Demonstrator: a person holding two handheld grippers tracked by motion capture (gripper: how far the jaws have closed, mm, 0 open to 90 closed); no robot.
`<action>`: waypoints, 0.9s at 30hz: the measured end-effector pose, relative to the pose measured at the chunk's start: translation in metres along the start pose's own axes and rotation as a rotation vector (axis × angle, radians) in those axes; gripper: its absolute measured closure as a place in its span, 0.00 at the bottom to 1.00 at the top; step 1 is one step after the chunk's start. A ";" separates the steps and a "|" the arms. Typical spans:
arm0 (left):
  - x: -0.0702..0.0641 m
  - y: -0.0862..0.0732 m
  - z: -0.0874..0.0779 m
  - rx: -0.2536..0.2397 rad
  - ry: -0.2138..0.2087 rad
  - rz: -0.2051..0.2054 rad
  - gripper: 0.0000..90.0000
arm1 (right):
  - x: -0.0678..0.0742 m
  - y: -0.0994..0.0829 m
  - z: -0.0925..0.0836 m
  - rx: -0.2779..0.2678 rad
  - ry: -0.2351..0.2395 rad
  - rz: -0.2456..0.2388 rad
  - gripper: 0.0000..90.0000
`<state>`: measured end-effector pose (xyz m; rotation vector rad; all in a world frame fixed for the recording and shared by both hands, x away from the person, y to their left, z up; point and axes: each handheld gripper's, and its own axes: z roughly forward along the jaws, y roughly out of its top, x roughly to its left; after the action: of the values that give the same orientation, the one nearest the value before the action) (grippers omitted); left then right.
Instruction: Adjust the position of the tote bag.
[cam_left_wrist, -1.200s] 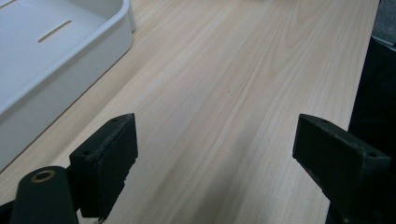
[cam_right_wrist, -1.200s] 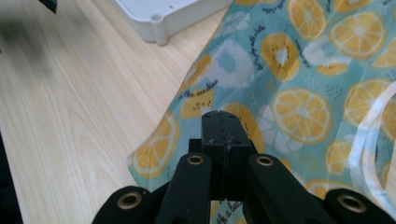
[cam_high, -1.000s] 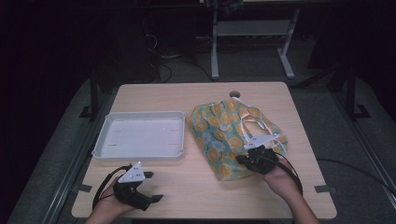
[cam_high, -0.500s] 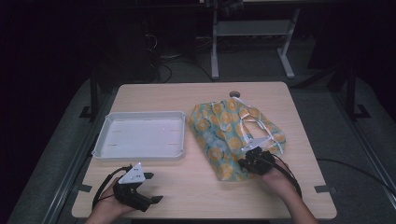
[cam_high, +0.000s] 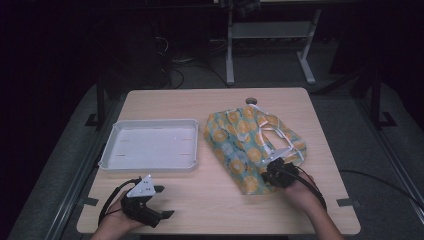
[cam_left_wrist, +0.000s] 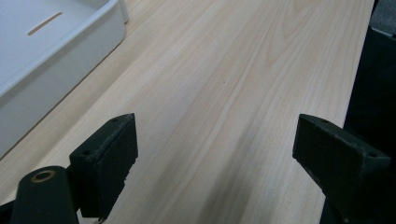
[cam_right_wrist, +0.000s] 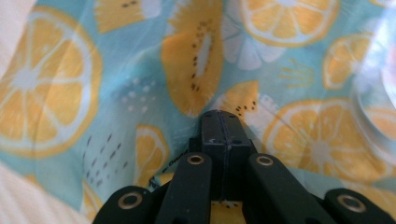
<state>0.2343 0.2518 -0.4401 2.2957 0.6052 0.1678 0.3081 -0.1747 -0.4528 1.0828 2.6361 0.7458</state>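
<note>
Dark room, light wood table (cam_high: 220, 200), metal stand legs behind it hard to make out. My right gripper (cam_high: 278, 172) sits on the near right part of the fruit-print cloth bag (cam_high: 240, 140), which lies flat on the right half of the table. In the right gripper view the jaws are pressed together, tips down on the fabric (cam_right_wrist: 140, 70); I can't tell whether any cloth is pinched between them, since the tips hide the contact spot. The bag's long axis runs diagonally in the high view, from near right up toward the far side, with white handles (cam_high: 272, 132) at the far right end, partly tucked under folds. The bag's near edge is hidden by my right hand (cam_high: 300, 187).

My left gripper (cam_high: 150, 202) rests at the near left, jaws wide apart with bare wood between them. The white tray (cam_high: 150, 145) is just beyond it, cut off in the left gripper view (cam_left_wrist: 56, 60).
</note>
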 end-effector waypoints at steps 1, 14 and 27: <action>0.000 0.000 0.000 0.000 0.000 0.002 0.15 | -0.003 -0.002 -0.001 0.001 -0.011 0.005 1.00; -0.001 0.000 0.002 0.004 -0.011 0.012 0.15 | -0.042 -0.022 -0.014 0.020 -0.098 0.082 1.00; -0.003 0.002 0.004 0.013 -0.018 0.011 0.15 | -0.041 0.013 -0.040 -0.107 -0.085 0.057 1.00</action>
<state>0.2340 0.2467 -0.4419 2.3110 0.5862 0.1493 0.3308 -0.2101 -0.4122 1.1386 2.4737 0.8233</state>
